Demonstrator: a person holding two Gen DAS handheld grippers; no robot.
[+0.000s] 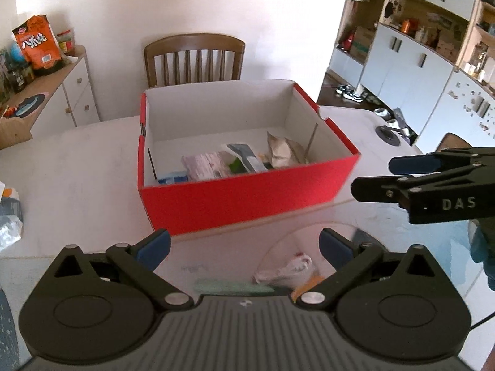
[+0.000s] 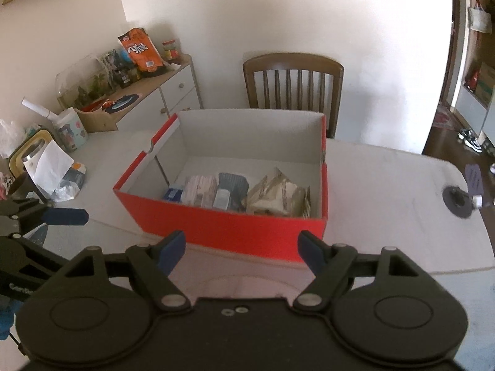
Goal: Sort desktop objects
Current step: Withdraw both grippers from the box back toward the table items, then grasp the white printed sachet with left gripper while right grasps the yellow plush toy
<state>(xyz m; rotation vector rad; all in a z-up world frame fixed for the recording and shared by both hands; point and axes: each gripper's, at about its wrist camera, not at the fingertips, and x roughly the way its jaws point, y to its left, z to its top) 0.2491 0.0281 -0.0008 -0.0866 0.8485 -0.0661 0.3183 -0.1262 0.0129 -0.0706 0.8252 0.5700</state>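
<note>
Left tongs (image 1: 244,247) and right tongs (image 2: 242,252) both gape wide with nothing between them, just in front of a red box (image 1: 247,198) on the white table (image 1: 77,167). Packets (image 2: 272,196) lie inside the box; a wooden chair (image 2: 294,83) stands behind it.

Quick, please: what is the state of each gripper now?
Left gripper: open, holding nothing.
Right gripper: open, holding nothing.
</note>
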